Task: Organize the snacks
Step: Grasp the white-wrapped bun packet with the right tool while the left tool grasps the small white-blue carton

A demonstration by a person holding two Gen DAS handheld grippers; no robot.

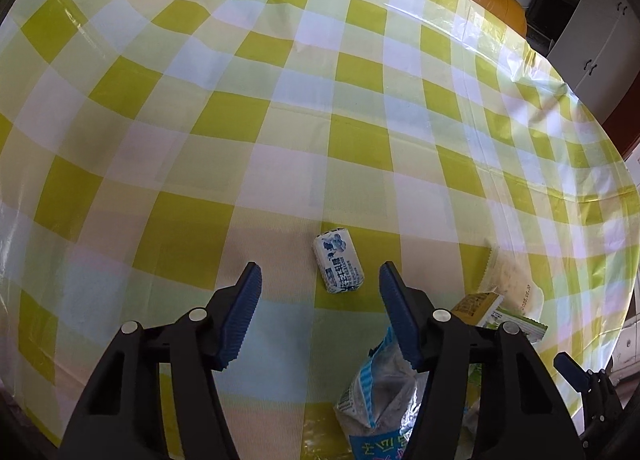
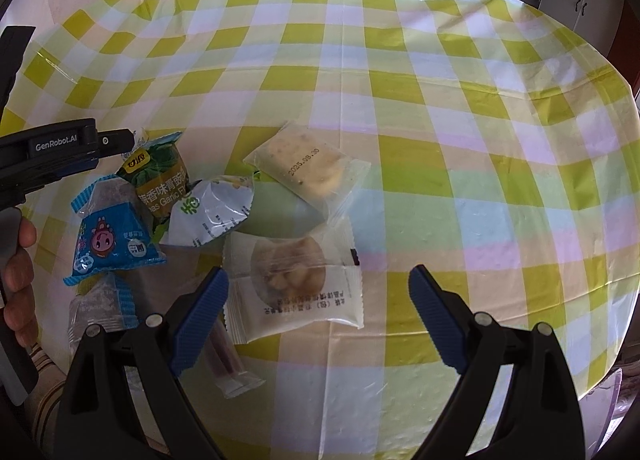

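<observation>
Nearby, a blue bag (image 1: 380, 392) crowds the left gripper's (image 1: 320, 292) right finger, with more packets (image 2: 208, 212) heaped beyond. Its half-open, empty jaws flank the white candy (image 1: 339, 262), lying apart on the tablecloth (image 1: 240, 120). Right gripper (image 2: 320, 300) hangs wide, empty, over a cookie packet (image 2: 296, 288).

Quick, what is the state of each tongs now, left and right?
Left tongs: open, empty; the small white and blue candy packet lies between the tips, untouched.
Right tongs: open wide, holding nothing.
</observation>
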